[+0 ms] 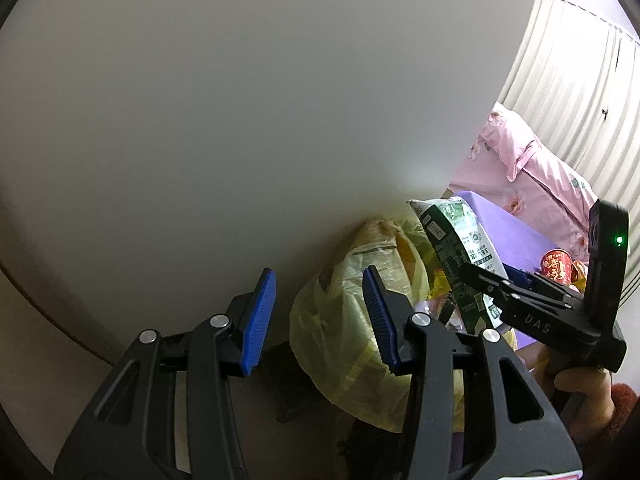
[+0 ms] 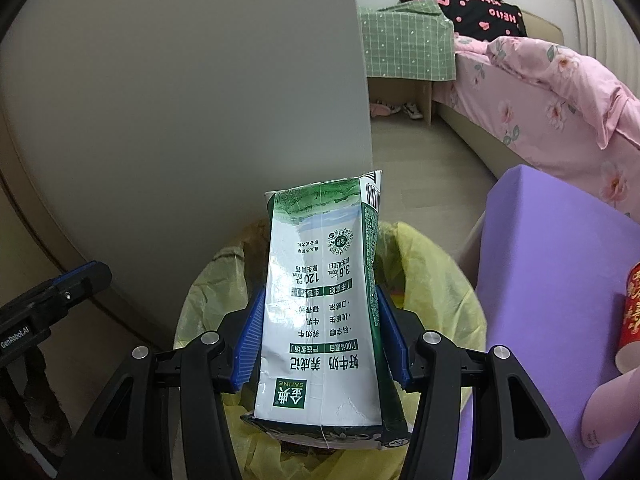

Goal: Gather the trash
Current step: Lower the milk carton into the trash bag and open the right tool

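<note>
From where I sit both views are evenly lit by soft, cool indoor light, with no hard shadows. On the left wrist view the pale wall (image 1: 224, 92) fills most of the frame and reads as a smooth, featureless blur, with a faint bright patch low and right of centre. The curtain (image 1: 576, 80) at upper right is the brightest area, close to washed out. A green indicator light (image 1: 619, 239) glows sharply at the right edge. On the right wrist view the milk carton (image 2: 320, 312) is crisp, its print readable, with a mild sheen on its white face. Both frames bend strongly outward and go black in the corners.
</note>
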